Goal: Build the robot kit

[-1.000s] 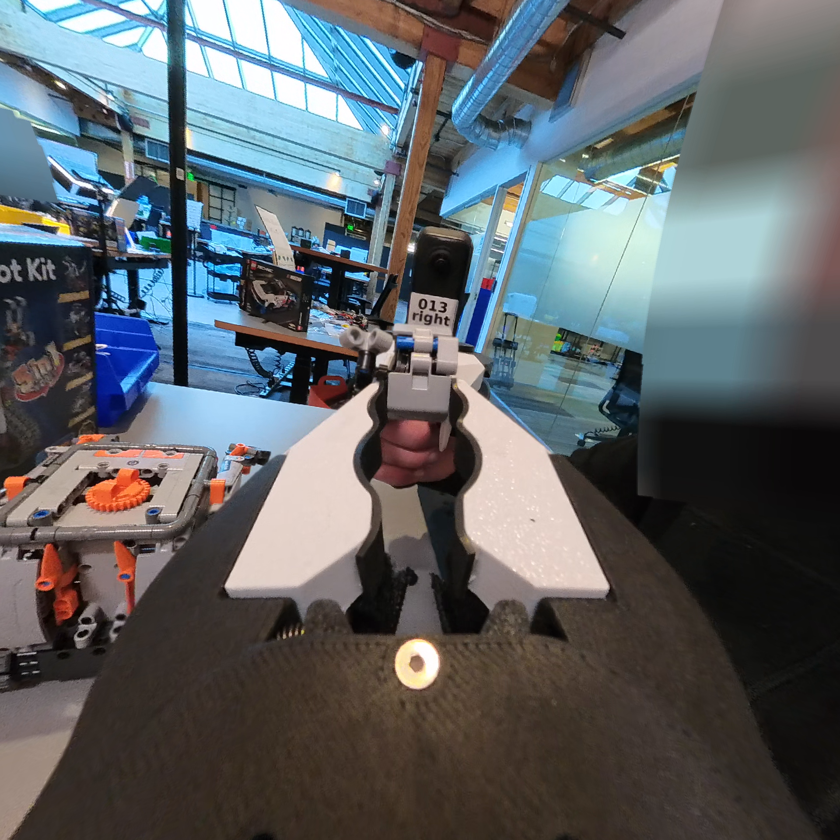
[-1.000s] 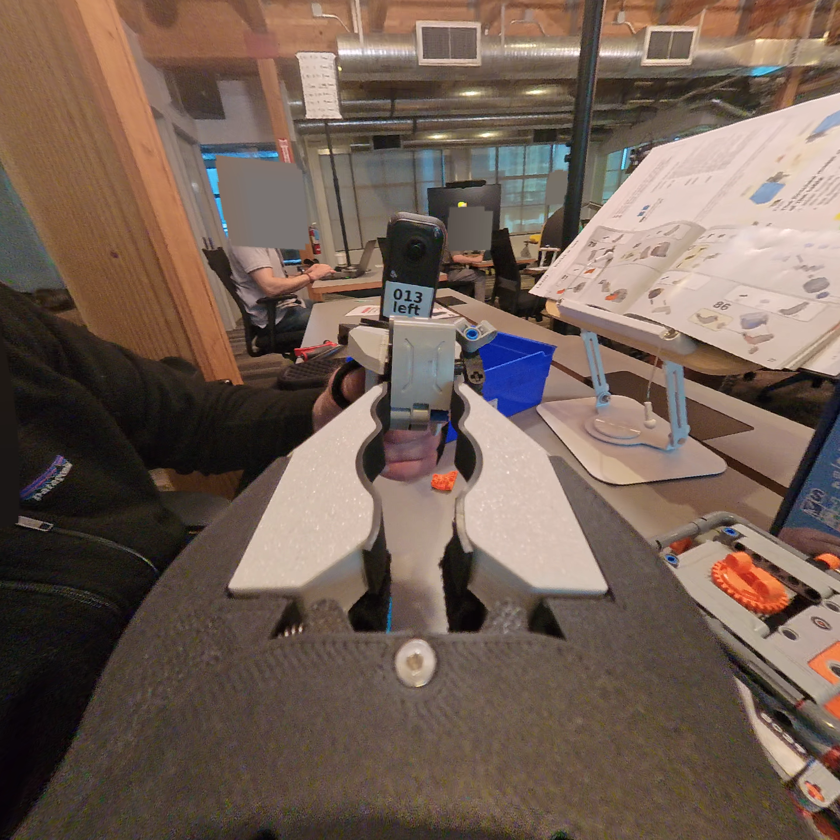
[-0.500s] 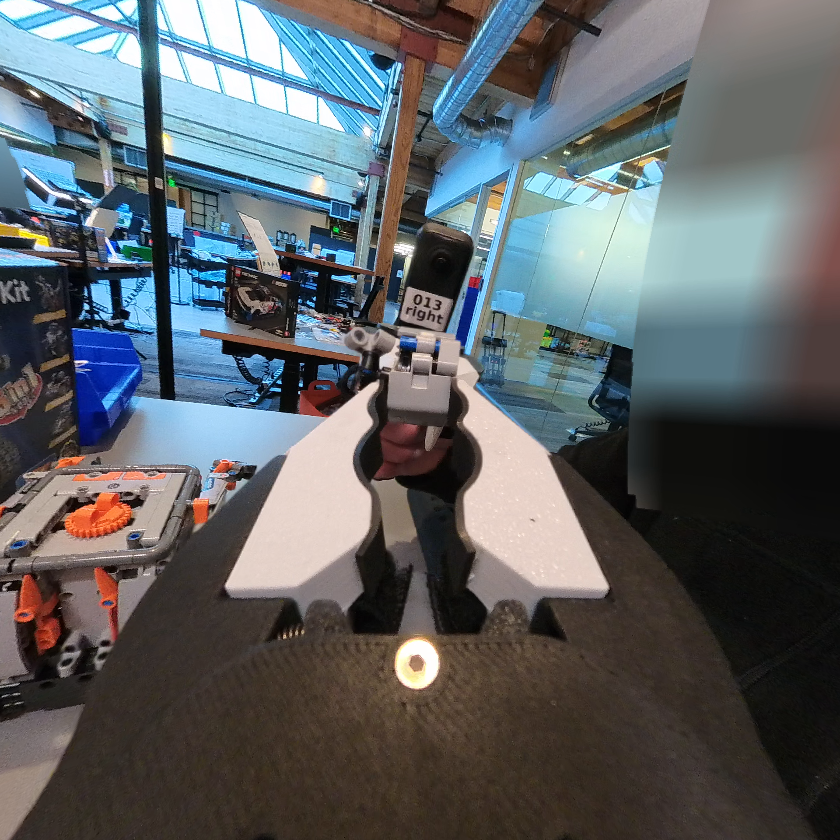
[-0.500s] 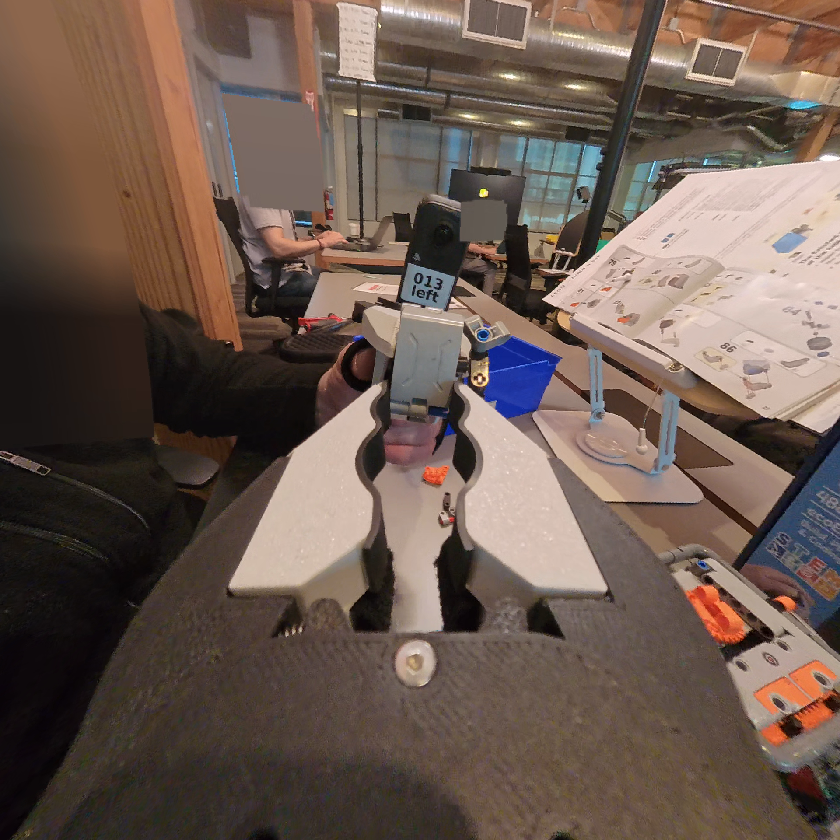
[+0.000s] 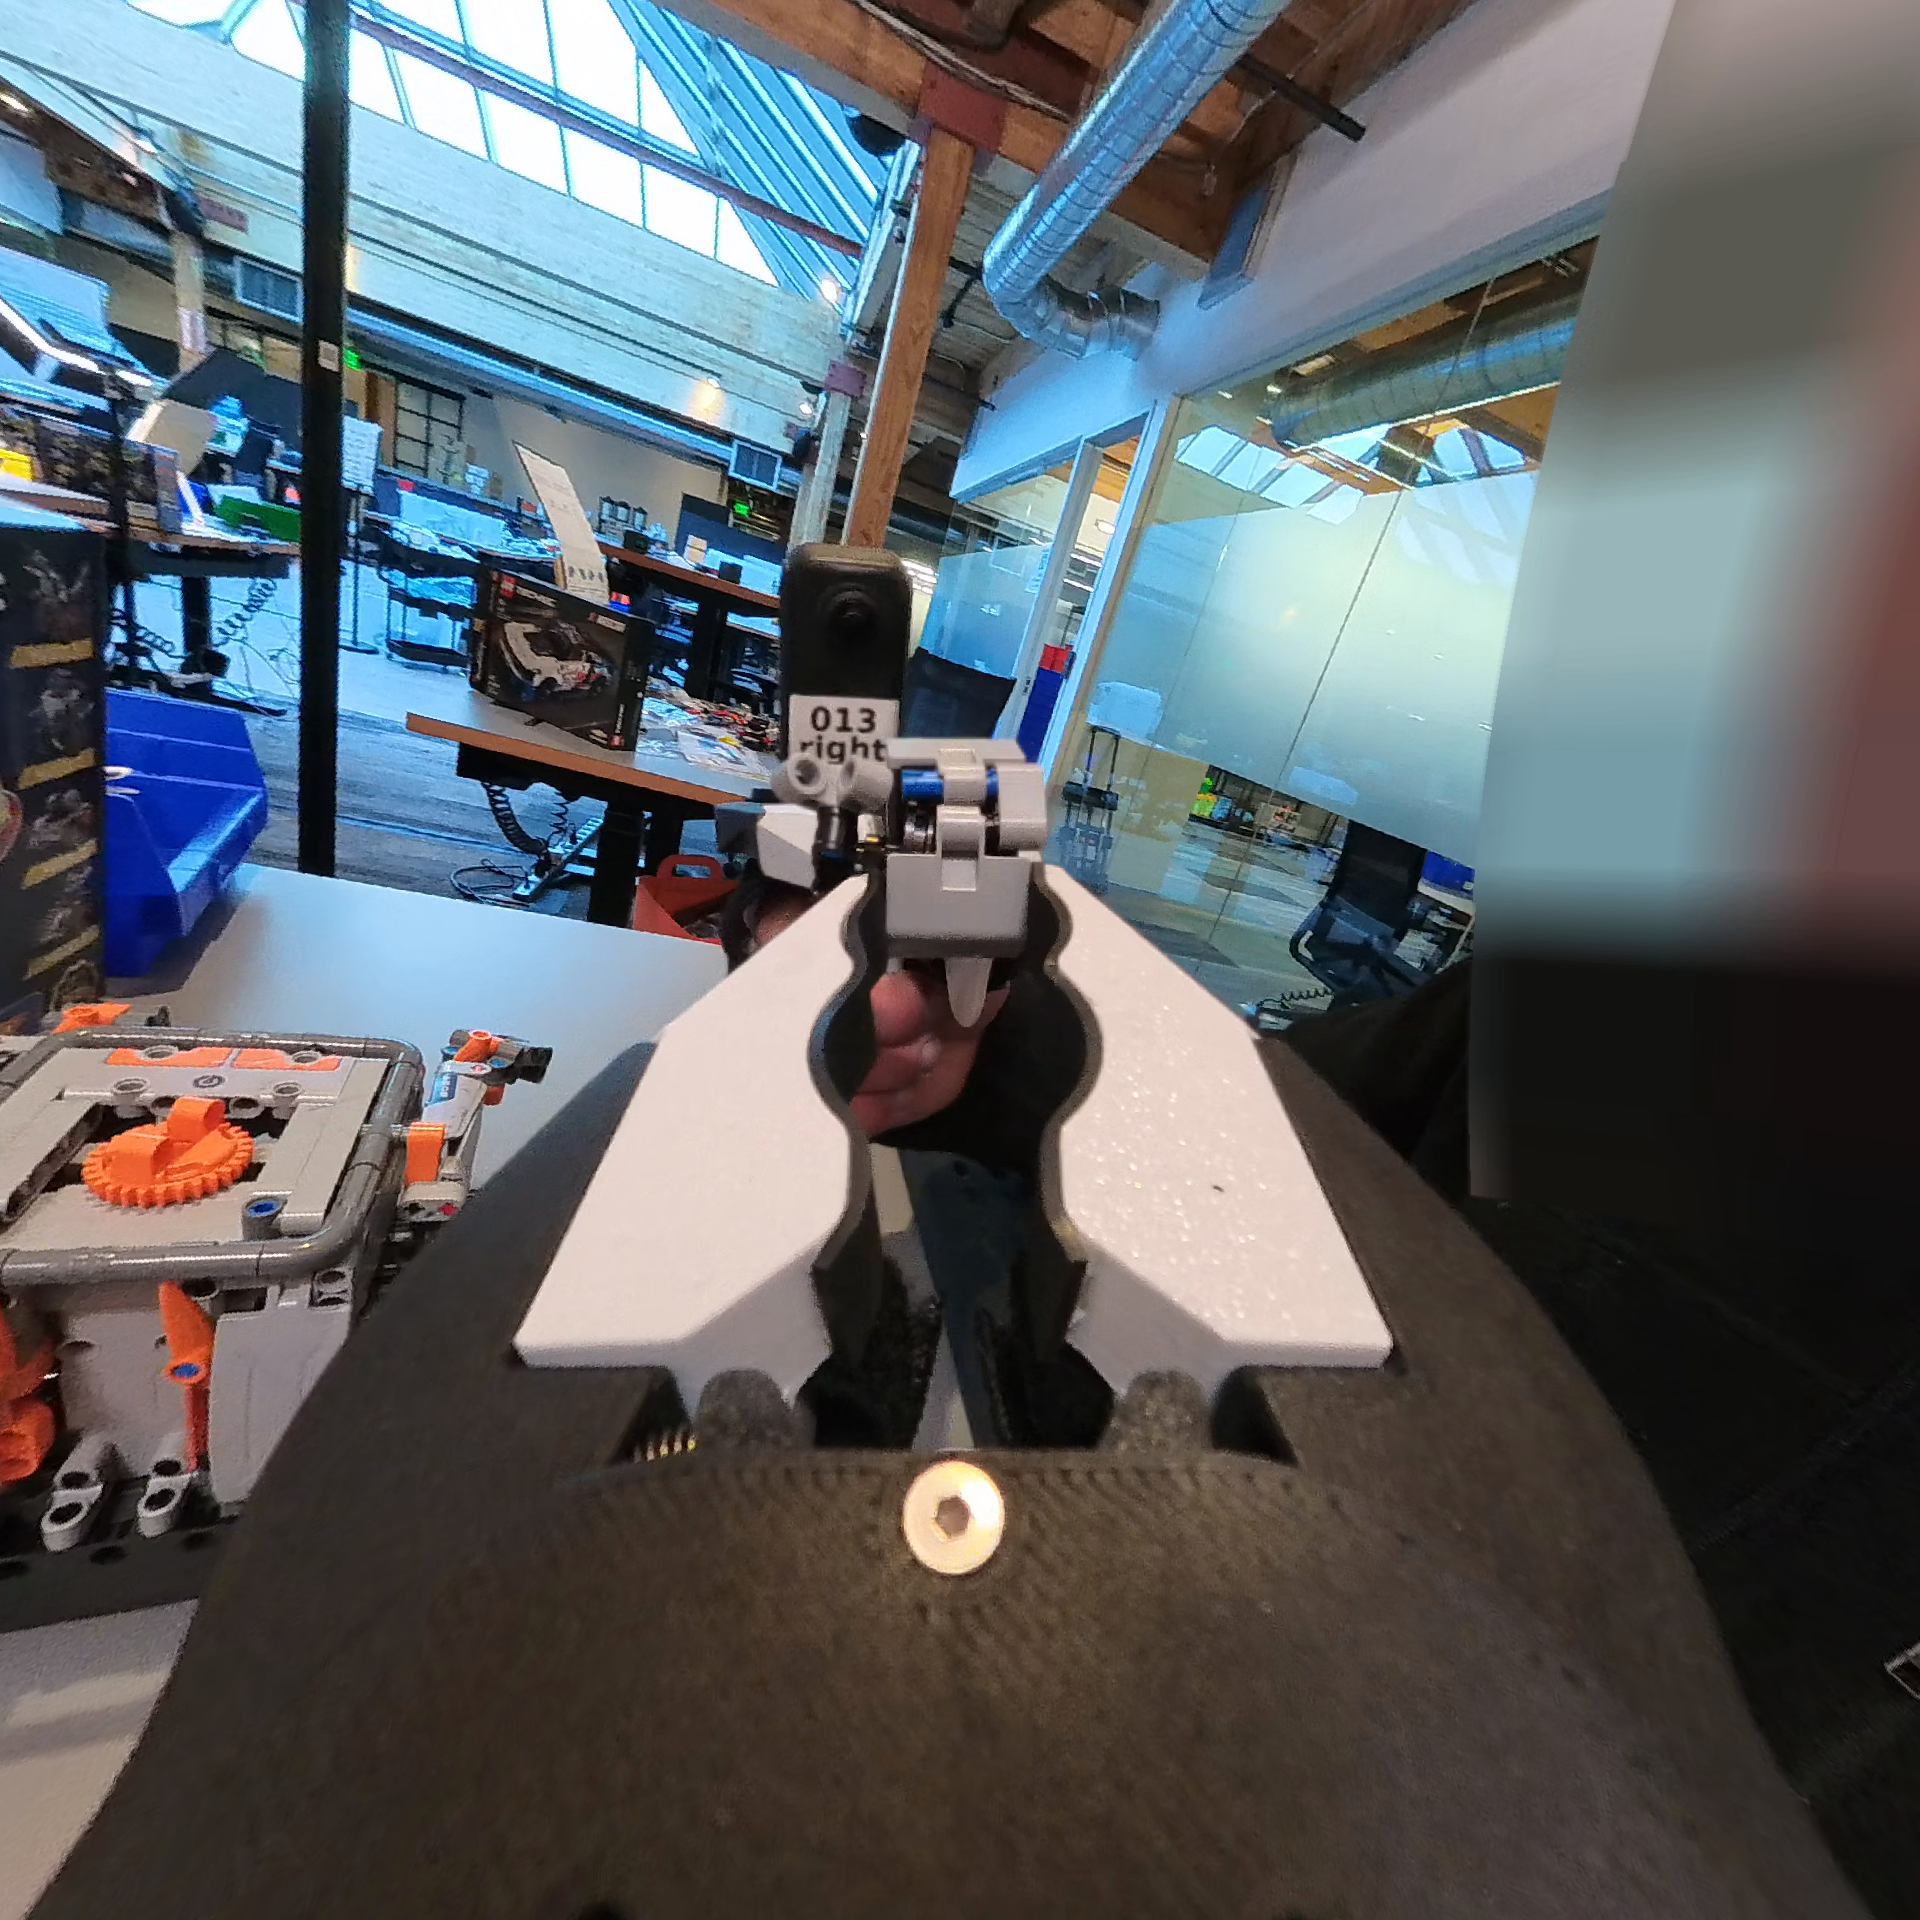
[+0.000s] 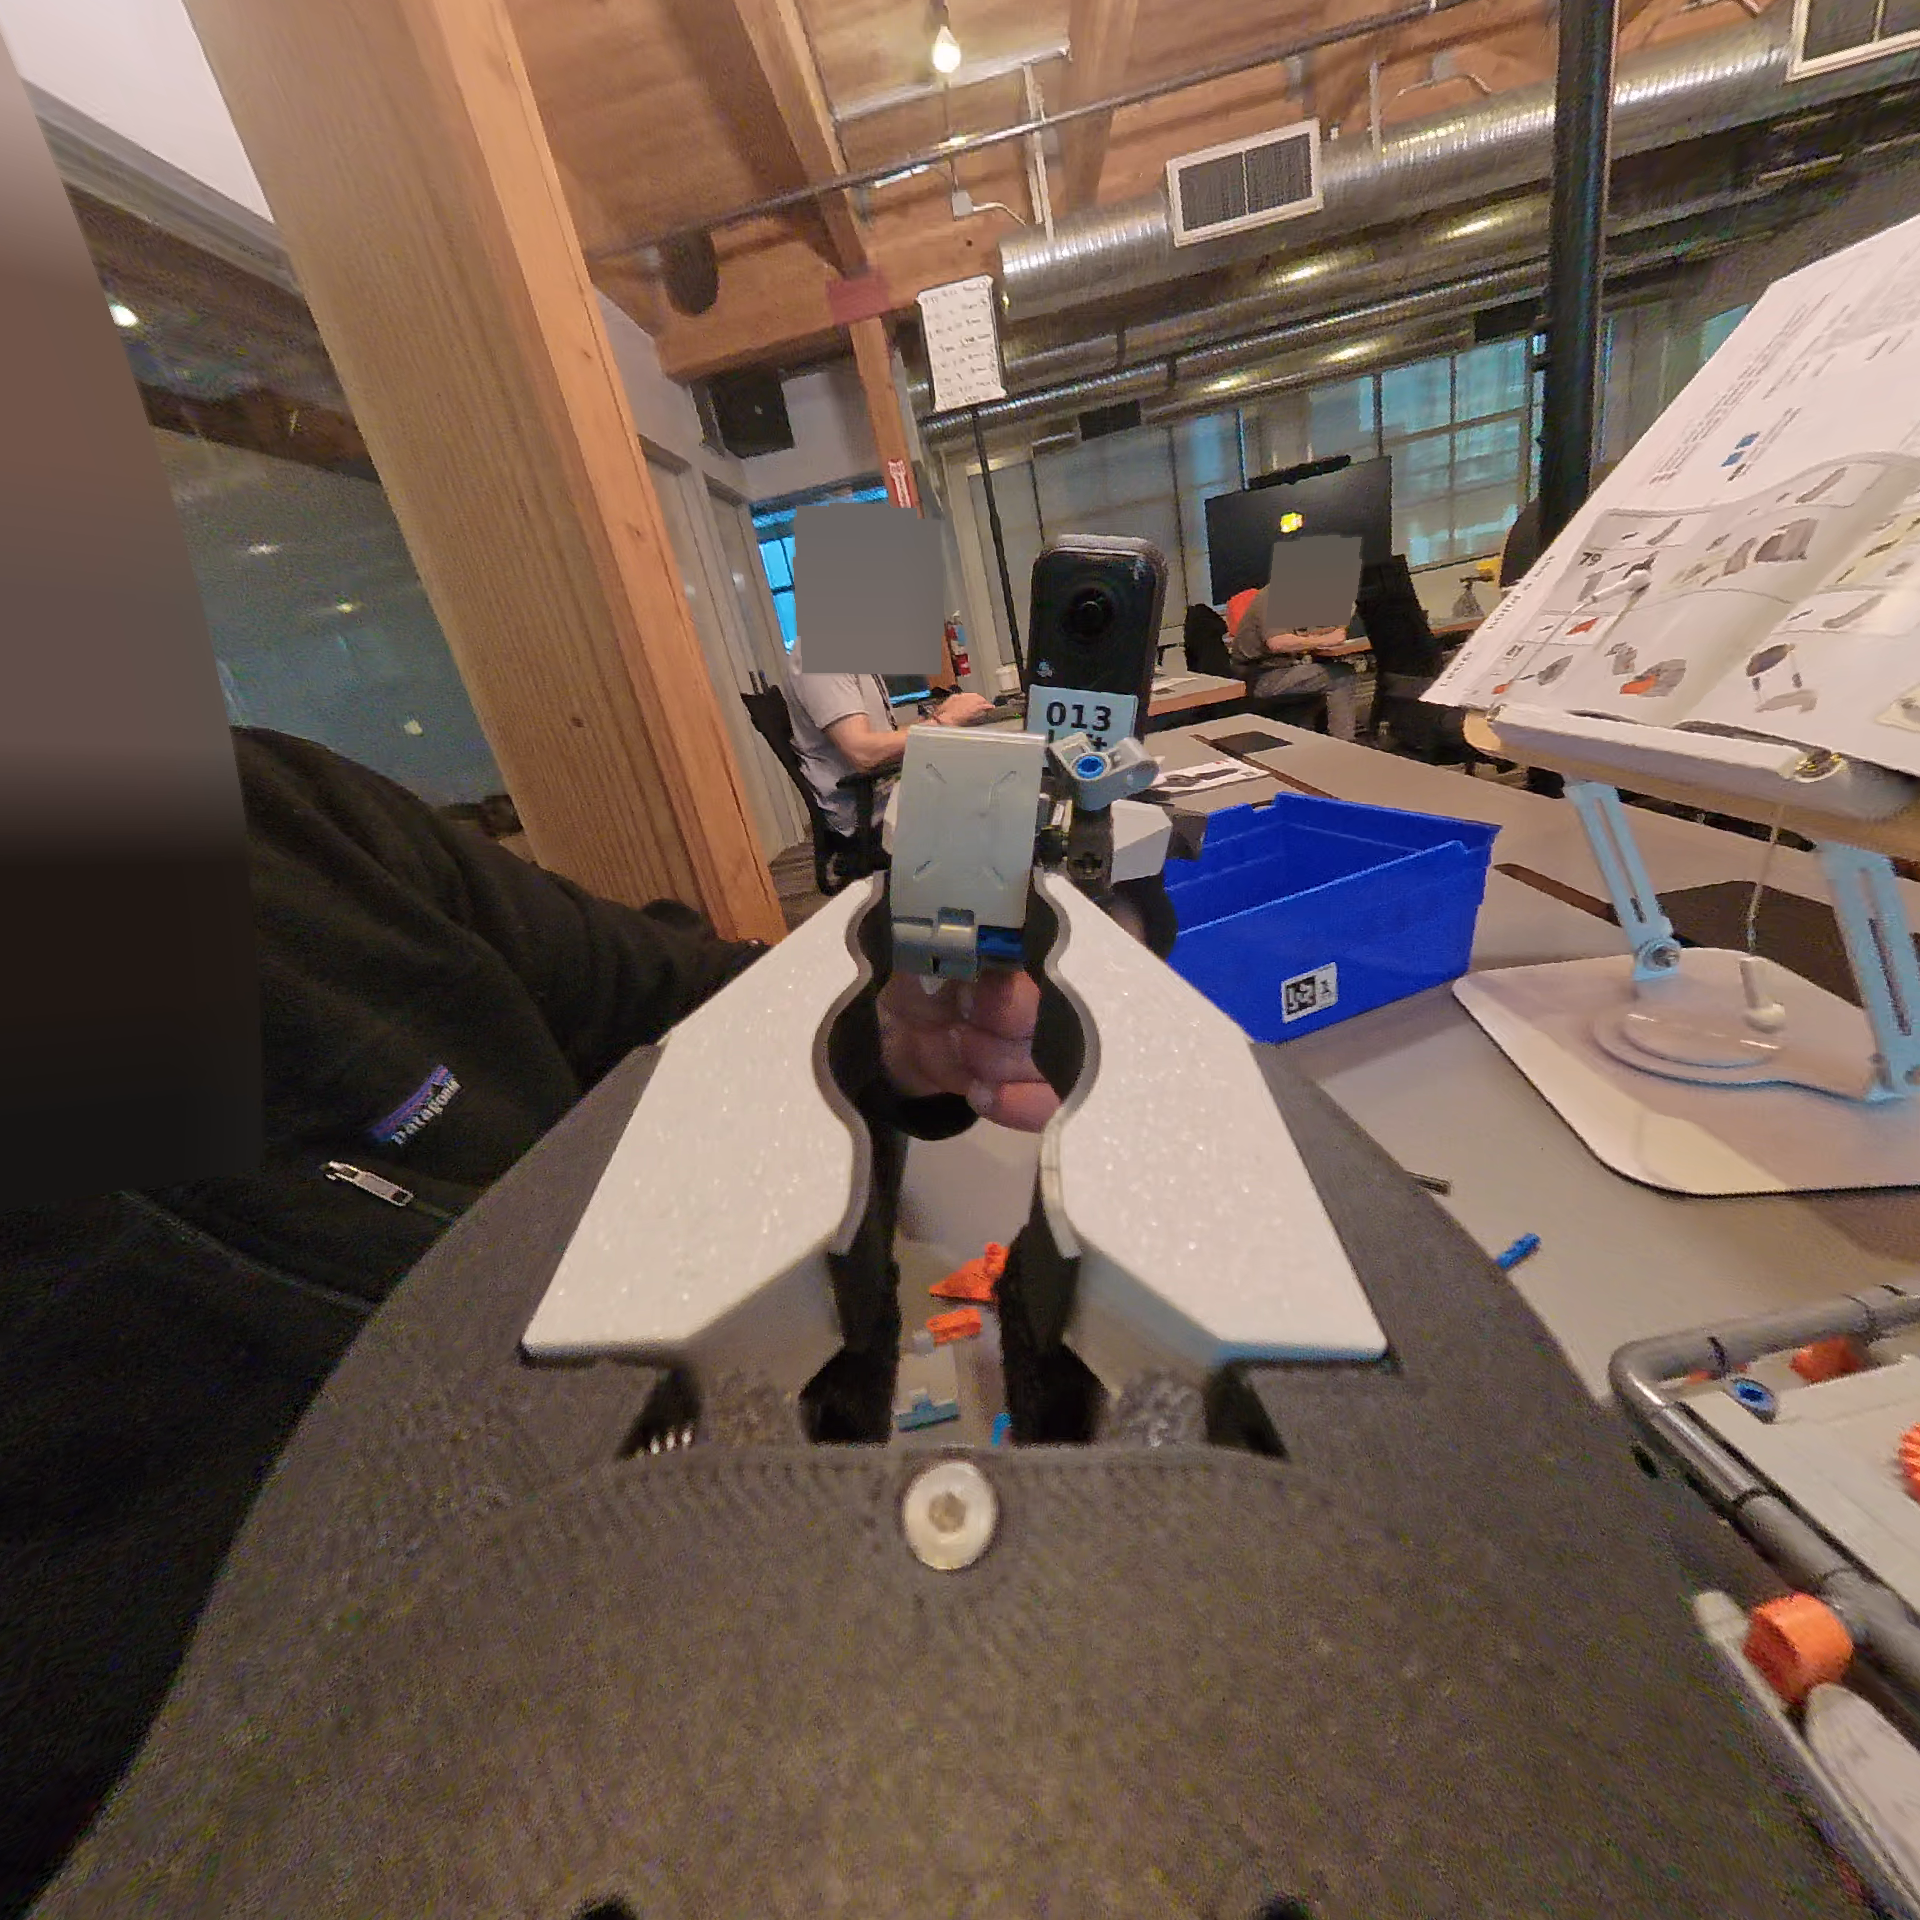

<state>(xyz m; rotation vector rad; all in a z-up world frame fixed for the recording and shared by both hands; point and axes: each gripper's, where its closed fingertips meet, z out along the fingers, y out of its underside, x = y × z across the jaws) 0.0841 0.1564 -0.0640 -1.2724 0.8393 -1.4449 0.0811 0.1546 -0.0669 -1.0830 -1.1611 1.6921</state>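
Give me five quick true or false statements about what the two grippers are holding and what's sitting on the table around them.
1. Both grippers clamp the same small grey brick assembly. True: the left gripper and the right gripper meet on it, facing each other.
2. The plastic bin is red. False: it is blue.
3. An open instruction booklet rests on a tilted stand. True.
4. The large grey model carries a green gear. False: the gear is orange.
5. Every loose brick is in the bin. False: small orange pieces lie on the table below the right gripper.
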